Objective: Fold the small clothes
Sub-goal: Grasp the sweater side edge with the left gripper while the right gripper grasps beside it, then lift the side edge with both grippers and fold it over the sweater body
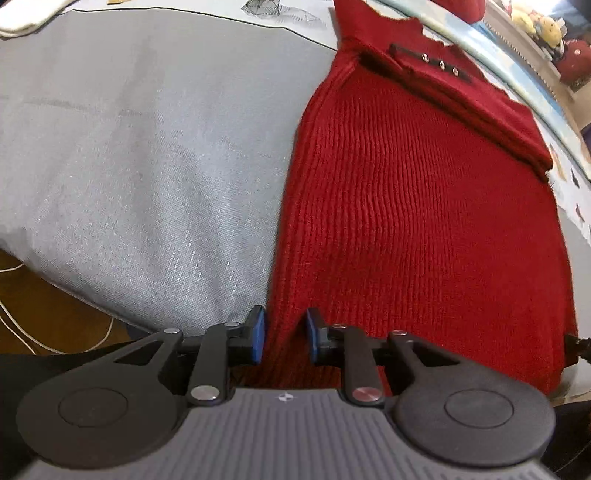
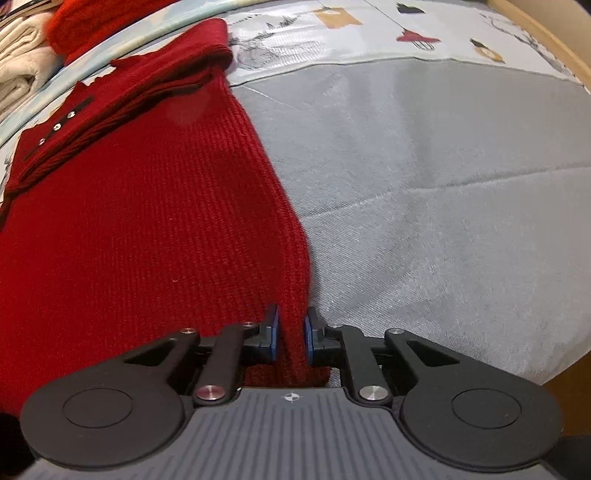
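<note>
A red ribbed knit sweater (image 1: pixel 417 206) lies flat on a grey cloth, with a sleeve folded across its chest and a dark button placket (image 1: pixel 432 62) near the collar. My left gripper (image 1: pixel 284 338) grips the sweater's near left hem corner between its blue pads. In the right wrist view the same sweater (image 2: pixel 147 206) fills the left side. My right gripper (image 2: pixel 291 338) is shut on the near right hem corner, with red fabric pinched between its pads.
The grey cloth (image 1: pixel 129 155) covers the table, with a printed tablecloth (image 2: pixel 424 33) beyond it. Folded white clothes (image 2: pixel 18 62) and another red garment (image 2: pixel 92 18) lie at the back. Soft toys (image 1: pixel 543 26) sit far right. A white cable (image 1: pixel 22 325) lies on the floor.
</note>
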{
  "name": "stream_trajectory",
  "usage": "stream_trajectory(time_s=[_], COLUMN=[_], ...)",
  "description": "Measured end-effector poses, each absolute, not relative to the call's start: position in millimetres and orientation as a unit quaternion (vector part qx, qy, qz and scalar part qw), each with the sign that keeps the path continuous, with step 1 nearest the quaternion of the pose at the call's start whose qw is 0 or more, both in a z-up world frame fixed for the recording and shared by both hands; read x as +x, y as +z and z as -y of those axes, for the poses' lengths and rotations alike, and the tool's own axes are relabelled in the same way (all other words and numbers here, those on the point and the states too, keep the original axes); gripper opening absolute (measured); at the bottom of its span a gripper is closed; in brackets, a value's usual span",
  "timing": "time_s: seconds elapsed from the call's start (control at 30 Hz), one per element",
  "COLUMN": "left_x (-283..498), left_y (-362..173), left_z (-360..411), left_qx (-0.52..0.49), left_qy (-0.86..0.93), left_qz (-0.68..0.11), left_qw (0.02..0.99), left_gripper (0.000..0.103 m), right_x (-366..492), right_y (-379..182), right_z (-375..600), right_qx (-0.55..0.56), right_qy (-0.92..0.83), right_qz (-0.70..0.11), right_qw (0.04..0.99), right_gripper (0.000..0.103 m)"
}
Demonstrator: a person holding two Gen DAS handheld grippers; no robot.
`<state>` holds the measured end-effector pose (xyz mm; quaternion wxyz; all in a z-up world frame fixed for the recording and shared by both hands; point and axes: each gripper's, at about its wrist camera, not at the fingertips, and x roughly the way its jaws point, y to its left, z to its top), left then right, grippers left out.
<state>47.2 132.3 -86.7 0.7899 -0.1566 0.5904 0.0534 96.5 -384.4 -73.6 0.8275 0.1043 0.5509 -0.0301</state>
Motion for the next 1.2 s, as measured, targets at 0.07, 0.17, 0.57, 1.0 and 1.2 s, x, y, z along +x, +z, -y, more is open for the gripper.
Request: stream_trajectory(time_s=[0.07,0.17,0.57,1.0,1.2], left_x=[47,48,39,-4,-38], left_y=[-87,-87,-50,54,85], left_z=[-130,-129,-115,-131,-153], left_qx=[-0.153,-0.151,-0.132,-0.144,-0.186], left_qy=[0.054,0.053,0.009,-0.080,-0.111], left_qz=[-0.591,-0.591,-0.551,-0.463,-0.448], left_qw=[0.791,0.791,0.824,0.871,0.868], left_gripper=[0.024,0.024,0.013,0.011,0.011], right_x=[96,99,93,29,-21], right_y=[-74,-75,-40,70,97], right_z=[377,373,387,433,462], right_qx=[0.083,0.069,0.149,0.263,0.306], right_qy=[-0.027,-0.024,0.009,0.087,0.089], right_qz=[-0.553,-0.551,-0.492,-0.354,-0.321], right_qw=[0.829,0.831,0.858,0.893,0.892], right_gripper=[0.021,0.022,0.010,0.009,0.008])
